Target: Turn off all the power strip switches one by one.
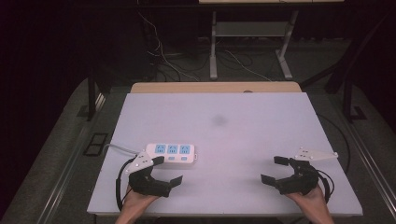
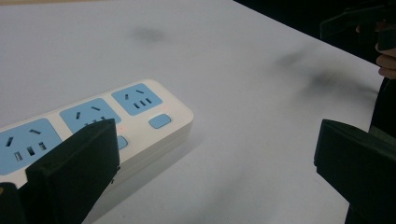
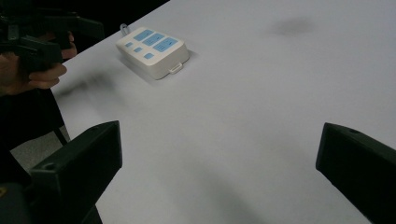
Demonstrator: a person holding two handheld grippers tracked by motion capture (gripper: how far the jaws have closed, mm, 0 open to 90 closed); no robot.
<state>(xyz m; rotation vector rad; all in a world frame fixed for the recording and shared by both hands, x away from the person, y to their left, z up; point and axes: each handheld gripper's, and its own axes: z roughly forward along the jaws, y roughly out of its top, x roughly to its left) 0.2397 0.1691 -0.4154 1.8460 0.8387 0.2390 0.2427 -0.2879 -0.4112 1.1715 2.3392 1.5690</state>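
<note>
One fixed overhead camera, two cameras riding low on the grippers

The high view looks forward and down from the person's side, taking in the whole white bench (image 1: 224, 140) from well back. The left gripper view sits close above the bench surface, facing across it past the power strip (image 2: 93, 126) just beside its jaw. The right gripper view also rides low, looking across the bench toward the same power strip, seen farther off; all three share it

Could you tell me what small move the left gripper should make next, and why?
Probably ease the left gripper forward over the power strip: its jaws stand open with nothing between them, and the strip lies just beyond one jaw, untouched.
</note>
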